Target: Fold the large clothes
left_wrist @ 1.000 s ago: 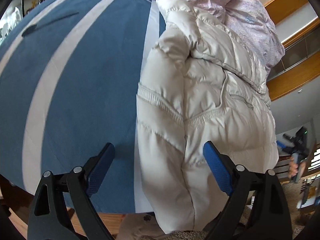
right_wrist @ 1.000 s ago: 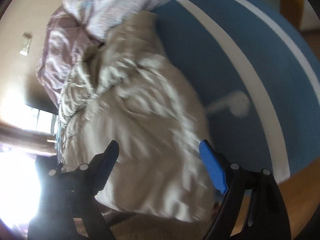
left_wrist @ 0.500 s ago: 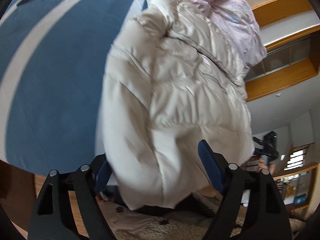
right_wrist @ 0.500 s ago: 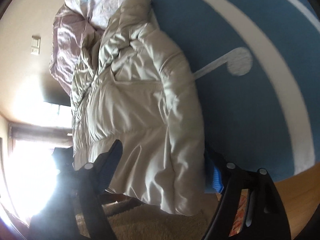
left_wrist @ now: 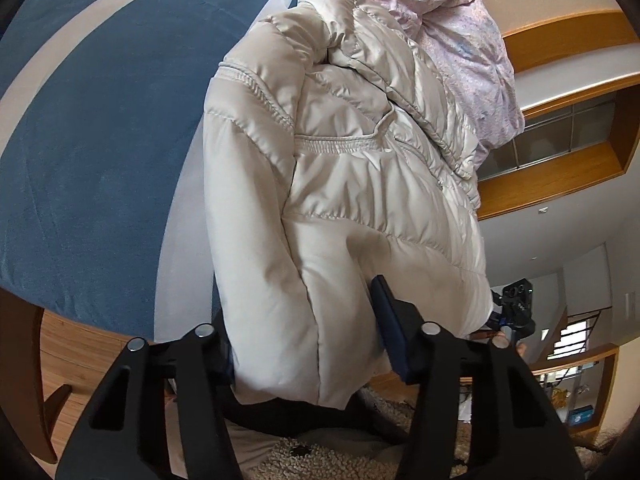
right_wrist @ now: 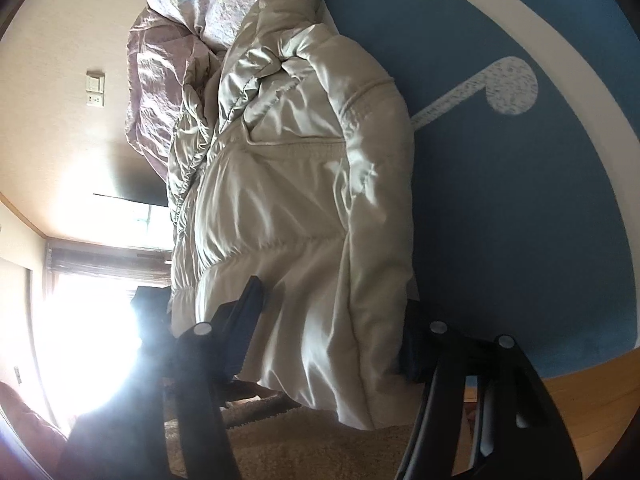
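A cream puffer jacket [left_wrist: 344,184] lies lengthwise on a blue bedcover [left_wrist: 92,128], its hem hanging over the near edge. My left gripper [left_wrist: 308,328] straddles the hem, its blue pads on either side of the thick fabric, the left pad hidden behind it. In the right wrist view the jacket [right_wrist: 304,208] fills the middle, and my right gripper [right_wrist: 332,332] straddles the same hem from the other side, one finger [right_wrist: 248,308] on top and the other behind the fold. Both sets of jaws are narrowed onto the padding.
A crumpled lilac duvet [left_wrist: 448,28] is bunched at the far end of the jacket. The bedcover has white stripes and a white note-shaped mark [right_wrist: 508,88]. A shaggy beige rug [right_wrist: 304,440] and wooden floor [left_wrist: 76,356] lie below the bed edge. A bright window [right_wrist: 88,328] glares at left.
Both grippers have moved in from open and clear of the jacket until its hem sits between their fingers, and the jaws have narrowed onto it.
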Available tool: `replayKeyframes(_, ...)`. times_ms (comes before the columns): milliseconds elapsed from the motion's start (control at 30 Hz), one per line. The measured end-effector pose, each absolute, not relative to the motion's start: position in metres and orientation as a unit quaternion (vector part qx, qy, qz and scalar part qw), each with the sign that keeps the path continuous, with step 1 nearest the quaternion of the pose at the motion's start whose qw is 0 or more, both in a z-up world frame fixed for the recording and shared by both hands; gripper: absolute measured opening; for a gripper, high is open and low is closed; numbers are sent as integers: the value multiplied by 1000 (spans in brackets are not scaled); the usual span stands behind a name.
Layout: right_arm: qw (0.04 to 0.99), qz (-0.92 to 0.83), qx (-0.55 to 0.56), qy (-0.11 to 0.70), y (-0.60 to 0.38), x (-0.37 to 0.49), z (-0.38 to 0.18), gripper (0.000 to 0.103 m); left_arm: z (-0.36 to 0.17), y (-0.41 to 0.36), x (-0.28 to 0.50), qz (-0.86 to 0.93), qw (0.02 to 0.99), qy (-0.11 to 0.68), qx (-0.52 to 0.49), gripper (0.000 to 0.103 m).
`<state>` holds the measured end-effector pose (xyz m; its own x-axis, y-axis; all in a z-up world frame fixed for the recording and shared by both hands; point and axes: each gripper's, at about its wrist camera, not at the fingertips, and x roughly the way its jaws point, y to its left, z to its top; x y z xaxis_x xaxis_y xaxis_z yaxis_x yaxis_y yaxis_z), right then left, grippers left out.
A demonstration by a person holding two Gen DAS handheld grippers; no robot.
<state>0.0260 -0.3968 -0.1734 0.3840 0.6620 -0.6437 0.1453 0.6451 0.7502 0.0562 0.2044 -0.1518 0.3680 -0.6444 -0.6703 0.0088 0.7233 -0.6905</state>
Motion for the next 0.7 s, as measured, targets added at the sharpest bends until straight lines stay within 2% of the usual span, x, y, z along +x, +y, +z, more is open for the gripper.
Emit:
replayKeyframes(33,739,175,381,528,-396,24,-174,58,-152,204,55,-209,771,521,-302,48)
replayKeyframes(100,740,171,376,531,-394,23,-173,47,-150,203,54,-207,773,518,-301,35)
replayKeyframes(167,741,168,371,534,-389,19,-171,27,-144,204,54,-206,778,508,-305,25)
replayKeyframes(200,745,163,369,532,-388,17,-169,24,-142,204,53,-204,781,504,-307,20)
replayKeyframes(267,756,158,371,515,-386,13,-159,16,-133,207,52,-202,789,488,-314,17)
replayKeyframes(400,793,155,367,460,-383,6,-127,14,-105,212,51,-198,815,444,-313,13)
replayKeyframes(700,855,171,346,346,-362,-14,-56,13,-53,225,39,-194,856,364,-312,12)
